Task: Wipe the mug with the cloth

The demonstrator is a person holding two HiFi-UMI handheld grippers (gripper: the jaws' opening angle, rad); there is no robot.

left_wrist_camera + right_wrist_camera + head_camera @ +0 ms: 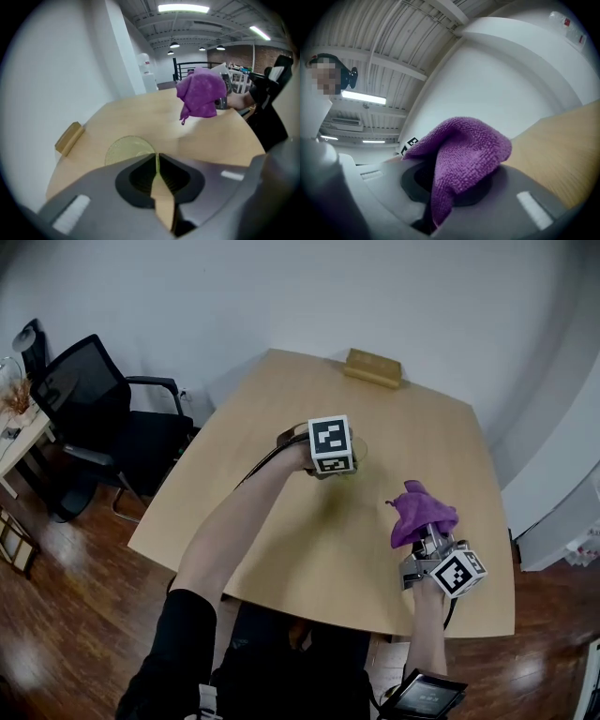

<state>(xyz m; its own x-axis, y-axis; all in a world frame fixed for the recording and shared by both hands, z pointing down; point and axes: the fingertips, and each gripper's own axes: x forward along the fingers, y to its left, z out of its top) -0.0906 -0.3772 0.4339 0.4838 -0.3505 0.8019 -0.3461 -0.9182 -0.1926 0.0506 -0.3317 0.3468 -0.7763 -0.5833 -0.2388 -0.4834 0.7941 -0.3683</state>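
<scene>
Left gripper view: jaws of the left gripper (157, 164) stand nearly together, pinching the yellow-green mug (125, 149) by its thin wall, over the table (201, 136). The right gripper (449, 185) clamps the purple cloth (464, 145) nearby.

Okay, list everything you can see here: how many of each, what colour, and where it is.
table: one, light wood, middle of the head view
mug: one, yellow-green, near the table's middle, its edge between the left gripper's jaws
cloth: one, purple, bunched in the right gripper over the table's near right part
wooden block: one, light brown, at the table's far edge
office chair: one, black, on the floor left of the table
left gripper: one, grey, shut on the mug
right gripper: one, grey, shut on the cloth
left arm: one, black sleeve at its top, reaching from the near edge
</scene>
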